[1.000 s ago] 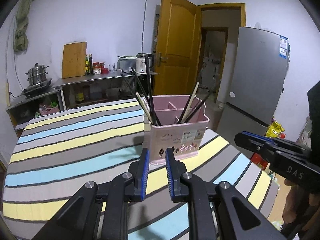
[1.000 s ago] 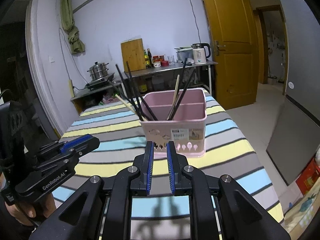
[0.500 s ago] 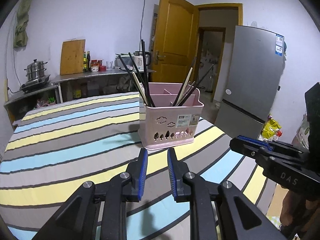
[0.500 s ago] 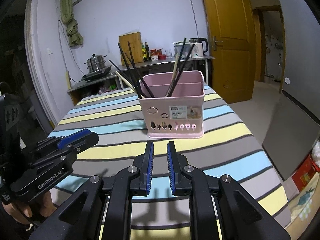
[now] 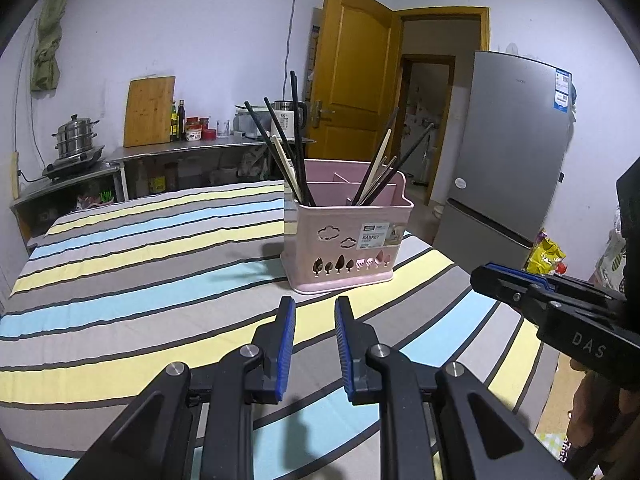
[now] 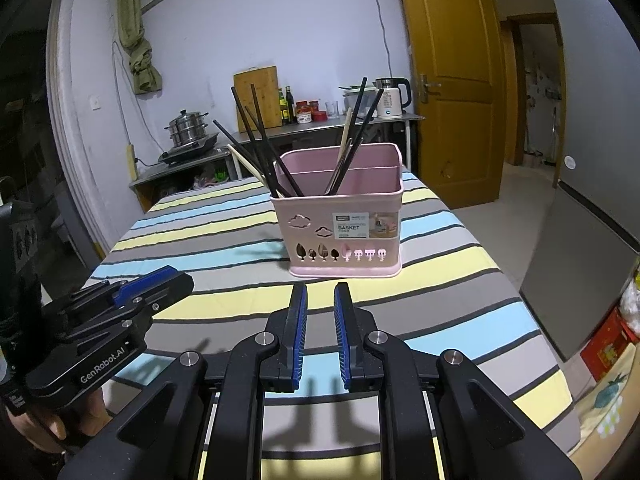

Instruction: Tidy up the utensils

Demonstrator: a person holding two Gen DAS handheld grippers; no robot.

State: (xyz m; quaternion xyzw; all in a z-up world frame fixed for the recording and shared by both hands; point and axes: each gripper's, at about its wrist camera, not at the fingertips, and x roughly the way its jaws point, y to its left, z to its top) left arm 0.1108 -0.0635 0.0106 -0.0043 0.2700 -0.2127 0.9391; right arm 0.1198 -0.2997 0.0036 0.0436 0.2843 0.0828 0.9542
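While we held both grippers above the striped tablecloth (image 5: 140, 264), pink plastic utensil basket (image 6: 344, 228) stood ahead holding black and pale chopsticks (image 6: 260, 140), left gripper (image 5: 315, 312) slightly parted and empty, right gripper (image 6: 320, 298) likewise narrowly parted, empty.

Home kitchen: fridge (image 5: 508, 148), steamer pot (image 5: 75, 138).

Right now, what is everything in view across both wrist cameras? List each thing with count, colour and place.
utensil basket: one, pink, on the table, far end
chopsticks: several, black and pale, standing in the basket
tablecloth: one, grey, yellow and blue stripes, covering the table
cutting board: one, wooden, leaning on the wall
steamer pot: one, steel, on the stove
kettle: one, white, on the counter
fridge: one, grey, beside the door
left tongs: open, empty
right tongs: open, empty
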